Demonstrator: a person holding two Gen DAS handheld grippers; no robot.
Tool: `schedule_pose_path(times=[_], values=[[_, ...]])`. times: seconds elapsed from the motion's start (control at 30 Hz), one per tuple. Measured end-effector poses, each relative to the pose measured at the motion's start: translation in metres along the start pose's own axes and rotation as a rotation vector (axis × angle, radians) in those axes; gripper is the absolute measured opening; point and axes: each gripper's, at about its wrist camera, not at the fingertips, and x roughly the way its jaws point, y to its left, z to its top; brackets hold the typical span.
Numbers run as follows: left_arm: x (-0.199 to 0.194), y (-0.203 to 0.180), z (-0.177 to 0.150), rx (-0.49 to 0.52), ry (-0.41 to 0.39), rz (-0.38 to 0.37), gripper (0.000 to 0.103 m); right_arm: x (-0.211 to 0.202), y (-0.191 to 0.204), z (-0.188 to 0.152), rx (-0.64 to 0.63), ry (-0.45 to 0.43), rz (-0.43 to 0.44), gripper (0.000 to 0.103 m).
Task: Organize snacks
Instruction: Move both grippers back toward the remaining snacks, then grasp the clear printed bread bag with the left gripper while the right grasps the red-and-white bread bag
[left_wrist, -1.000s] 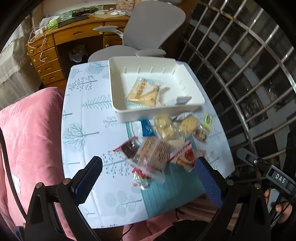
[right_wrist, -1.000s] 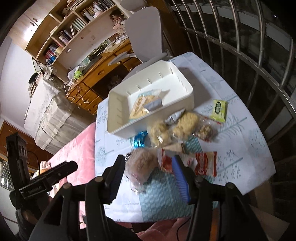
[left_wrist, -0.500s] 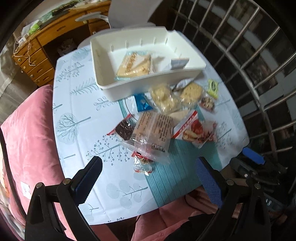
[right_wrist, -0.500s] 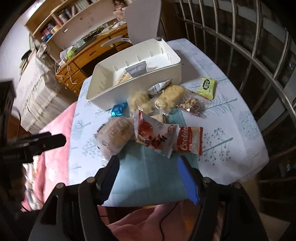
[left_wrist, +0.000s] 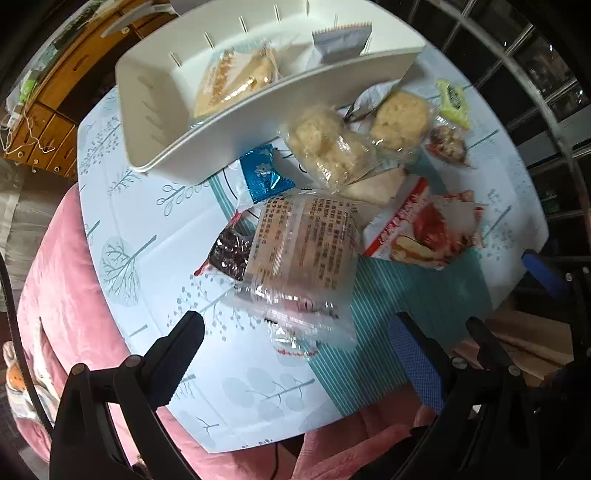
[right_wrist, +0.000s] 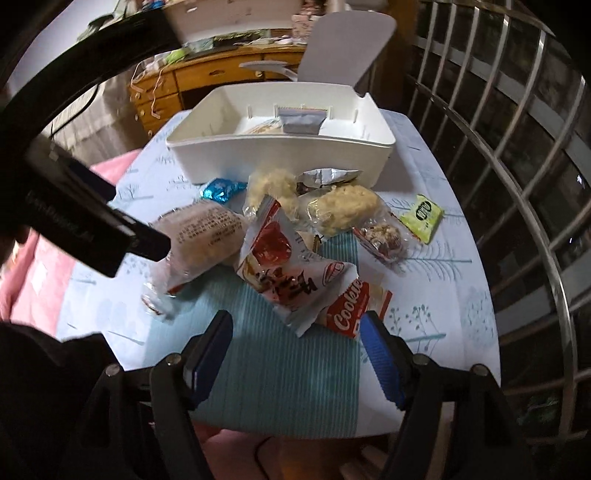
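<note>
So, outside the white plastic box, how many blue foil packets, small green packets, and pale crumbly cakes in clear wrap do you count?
Blue foil packet: 1
Small green packet: 1
Pale crumbly cakes in clear wrap: 2
Total: 4

Both wrist views look down, close, sharing the snack pile (left_wrist: 303, 254).

One white bin (right_wrist: 280, 155), two packets inside (left_wrist: 236, 77) (left_wrist: 341, 40); about nine loose snack packets (right_wrist: 291, 273) on the counter (right_wrist: 443, 295)
</note>
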Motion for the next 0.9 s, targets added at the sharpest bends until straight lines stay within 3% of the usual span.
schedule_pose_path(times=[0.3, 0.5, 0.9], values=[[0.044, -0.011, 0.035, 0.055, 0.126, 0.066, 0.1, 0.039, 0.01, 0.013, -0.187, 0.009, 0.001, 0.075], [0.07, -0.009, 0.049, 0.038, 0.197, 0.072, 0.1, 0.064, 0.012, 0.021, -0.271, 0.03, 0.013, 0.076], [0.103, 0.002, 0.067, -0.028, 0.297, 0.002, 0.097, 0.1, 0.014, 0.034, -0.394, 0.06, 0.051, 0.079]])
